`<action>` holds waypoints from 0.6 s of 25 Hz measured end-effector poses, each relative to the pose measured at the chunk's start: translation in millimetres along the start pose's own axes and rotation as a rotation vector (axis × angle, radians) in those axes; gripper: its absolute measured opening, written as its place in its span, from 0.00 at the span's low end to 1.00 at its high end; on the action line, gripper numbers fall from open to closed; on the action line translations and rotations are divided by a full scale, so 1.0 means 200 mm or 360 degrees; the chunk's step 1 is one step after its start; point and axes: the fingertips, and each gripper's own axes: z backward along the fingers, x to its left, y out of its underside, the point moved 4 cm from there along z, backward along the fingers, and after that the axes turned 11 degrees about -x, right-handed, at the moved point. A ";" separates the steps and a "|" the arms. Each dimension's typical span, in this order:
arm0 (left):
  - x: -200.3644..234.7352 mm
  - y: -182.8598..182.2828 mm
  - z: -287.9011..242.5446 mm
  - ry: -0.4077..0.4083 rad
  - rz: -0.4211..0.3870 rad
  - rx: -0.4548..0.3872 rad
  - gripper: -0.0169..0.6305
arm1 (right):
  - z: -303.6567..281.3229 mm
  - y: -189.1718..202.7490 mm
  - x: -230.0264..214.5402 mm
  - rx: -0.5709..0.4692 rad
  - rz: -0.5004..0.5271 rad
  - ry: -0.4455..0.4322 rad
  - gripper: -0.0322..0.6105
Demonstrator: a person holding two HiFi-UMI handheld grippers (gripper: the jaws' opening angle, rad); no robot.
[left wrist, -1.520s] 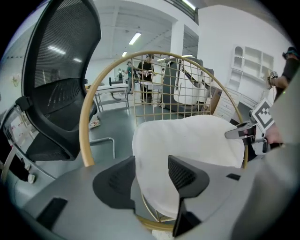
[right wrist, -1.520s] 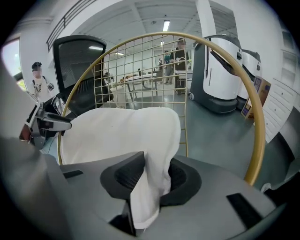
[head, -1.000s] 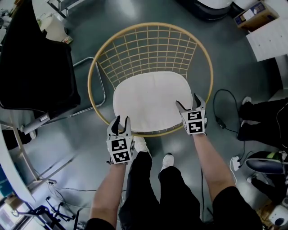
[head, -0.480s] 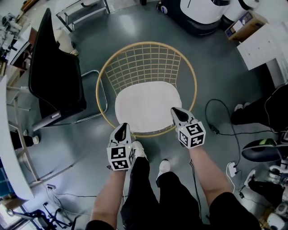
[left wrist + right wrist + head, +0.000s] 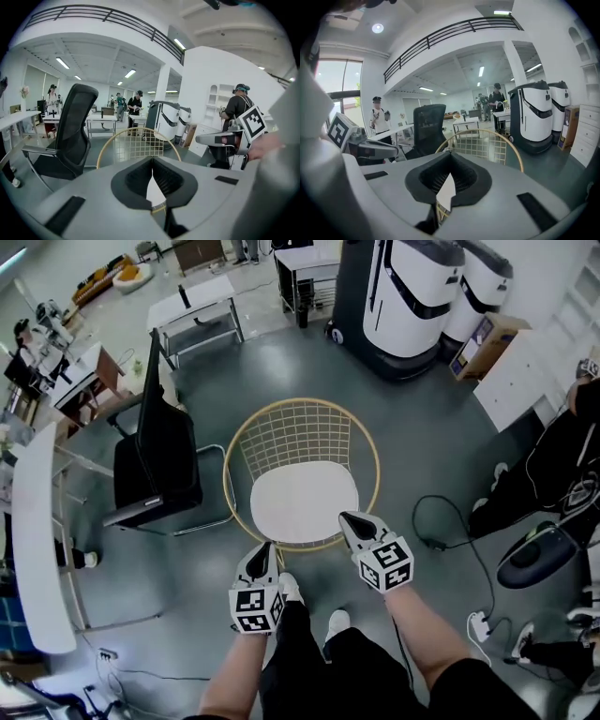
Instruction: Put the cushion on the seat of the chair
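Observation:
The white cushion (image 5: 304, 502) lies flat on the seat of the round gold wire chair (image 5: 298, 432), in the middle of the head view. My left gripper (image 5: 265, 548) hangs shut and empty over the chair's front left rim. My right gripper (image 5: 348, 518) is shut and empty over the cushion's front right corner. Neither touches the cushion. In the left gripper view the gripper (image 5: 152, 161) shows a sliver of the cushion (image 5: 153, 191) below its closed jaws. The right gripper view shows the same for my right gripper (image 5: 449, 167), with a strip of cushion (image 5: 446, 193) beneath it.
A black office chair (image 5: 157, 463) stands just left of the wire chair. Two white machines (image 5: 417, 292) stand behind it, with tables (image 5: 202, 306) further back. Cables (image 5: 441, 526) run over the floor at right, near a standing person (image 5: 548, 474). My white shoes (image 5: 292, 589) touch the chair's front.
Both grippers went from open at the cushion's front edge to shut, and they rose and pulled back from it. The cushion stayed on the seat. The chair now looks smaller in the head view.

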 end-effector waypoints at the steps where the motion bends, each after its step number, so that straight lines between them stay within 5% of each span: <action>1: -0.04 -0.03 0.06 0.0003 0.0001 -0.0011 0.05 | 0.06 -0.06 0.04 -0.0019 0.0013 -0.0018 0.07; 8: -0.34 -0.27 0.38 0.0079 -0.0108 -0.0107 0.05 | 0.43 -0.36 0.25 -0.0135 0.0117 -0.0119 0.07; 15: -0.56 -0.35 0.59 0.0128 -0.0137 -0.0141 0.05 | 0.70 -0.44 0.32 -0.0153 0.0135 -0.0170 0.07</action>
